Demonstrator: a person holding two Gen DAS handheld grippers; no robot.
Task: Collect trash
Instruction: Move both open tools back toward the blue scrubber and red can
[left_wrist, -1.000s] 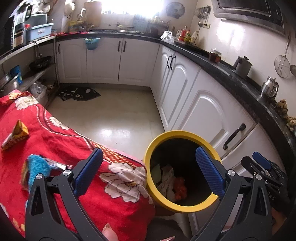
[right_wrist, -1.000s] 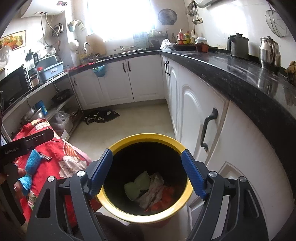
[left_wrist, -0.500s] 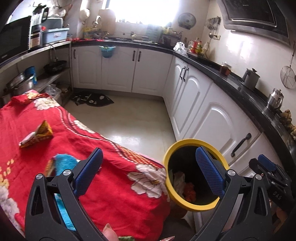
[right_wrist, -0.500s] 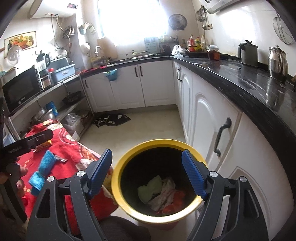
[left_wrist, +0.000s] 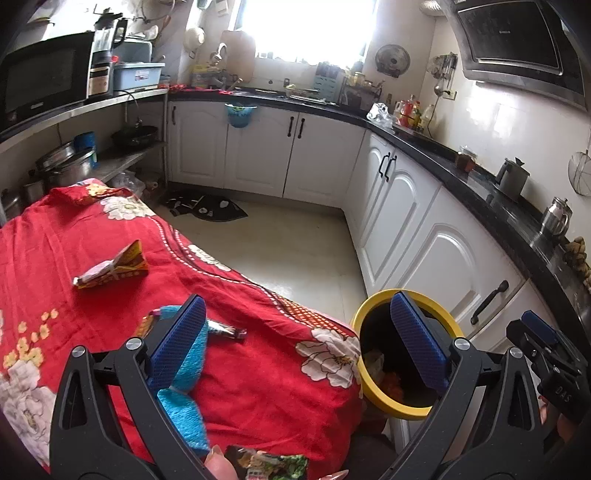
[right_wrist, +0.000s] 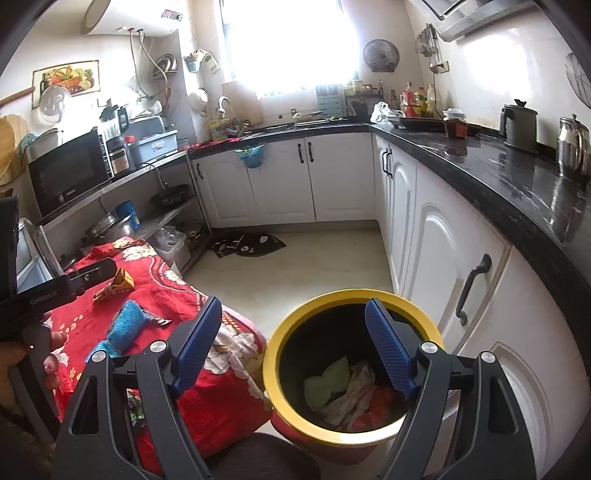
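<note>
A yellow-rimmed bin (right_wrist: 291, 332) holding crumpled wrappers (right_wrist: 343, 391) stands on the floor beside a red flowered cloth (left_wrist: 258, 387); the bin also shows in the left wrist view (left_wrist: 369, 387). On the cloth lie an orange folded wrapper (left_wrist: 114, 267), a blue wrapper (left_wrist: 184, 398), a small dark wrapper (left_wrist: 225, 330) and a green packet (left_wrist: 273, 465) at the near edge. My left gripper (left_wrist: 295, 343) is open and empty above the cloth's right end. My right gripper (right_wrist: 291, 343) is open and empty above the bin's left rim.
White cabinets (right_wrist: 436, 258) under a black counter (right_wrist: 517, 184) run along the right and back. A shelf rack with a microwave (right_wrist: 70, 173) and pots stands at the left. A dark mat (right_wrist: 255, 243) lies on the pale floor.
Both grippers have risen and shifted left, away from the bin. The left view now takes in more of the cloth and its wrappers. Both stay open.
</note>
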